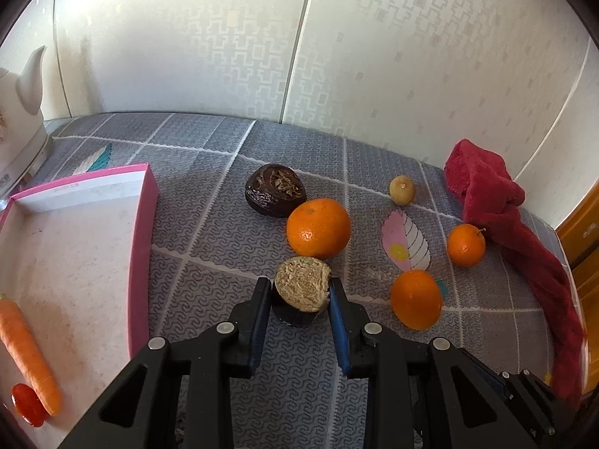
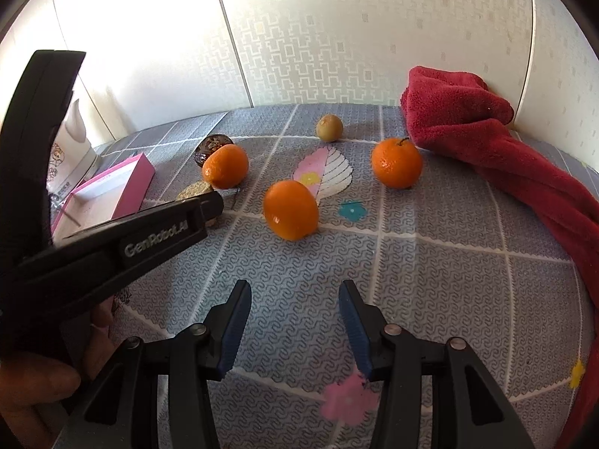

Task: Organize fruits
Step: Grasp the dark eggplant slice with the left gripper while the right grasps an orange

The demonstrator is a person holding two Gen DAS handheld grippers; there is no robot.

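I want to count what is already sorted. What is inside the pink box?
Inside the pink box, the left wrist view shows a carrot and a small red fruit. The near part of the box is outside the picture.

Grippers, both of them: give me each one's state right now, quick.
Left gripper: closed on the cut dark-skinned fruit half, which sits on the mat.
Right gripper: open, holding nothing, above the bare mat.
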